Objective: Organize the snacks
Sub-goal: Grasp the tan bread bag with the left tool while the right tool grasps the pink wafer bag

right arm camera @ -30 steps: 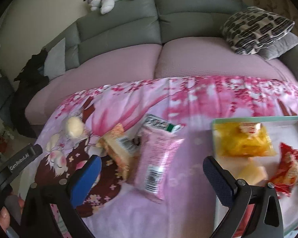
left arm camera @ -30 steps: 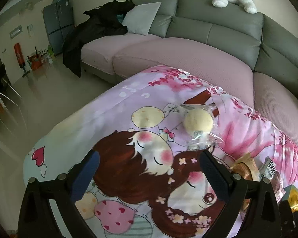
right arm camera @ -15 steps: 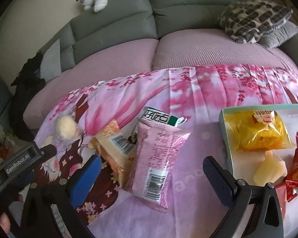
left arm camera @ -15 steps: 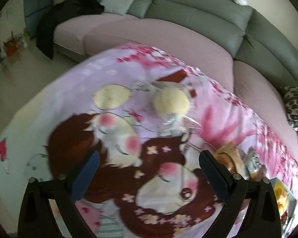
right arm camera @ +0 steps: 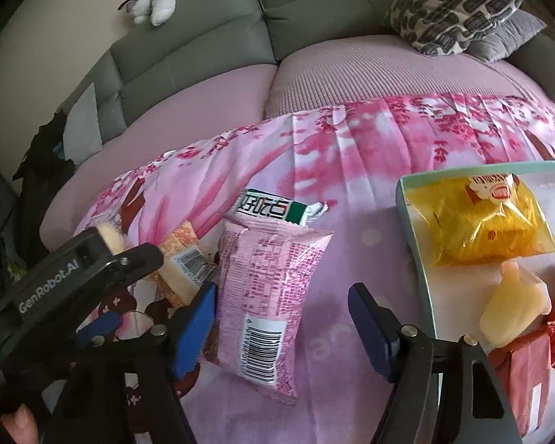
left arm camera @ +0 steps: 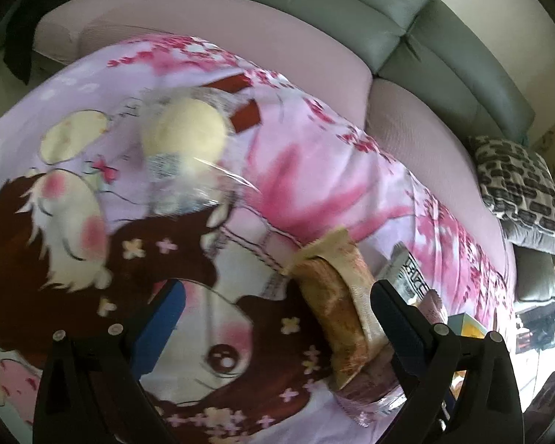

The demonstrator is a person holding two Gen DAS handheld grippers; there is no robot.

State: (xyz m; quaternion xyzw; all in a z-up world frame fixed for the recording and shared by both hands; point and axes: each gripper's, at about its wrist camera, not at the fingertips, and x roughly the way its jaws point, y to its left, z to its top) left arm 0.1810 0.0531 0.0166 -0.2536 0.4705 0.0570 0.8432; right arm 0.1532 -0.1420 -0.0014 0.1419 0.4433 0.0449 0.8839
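Left wrist view: left gripper, jaws wide apart, nothing between the pads. Tan crinkled snack packet at four o'clock, just inside the right finger. Round pale-yellow bun in clear wrap at eleven o'clock, well apart, likely this gripper's target.

Right wrist view: right gripper, jaws closing around the pink foil snack pouch; pads not yet pressing. White tray with teal rim at three o'clock, holding a yellow packet, apparently the collection point for loose snacks.
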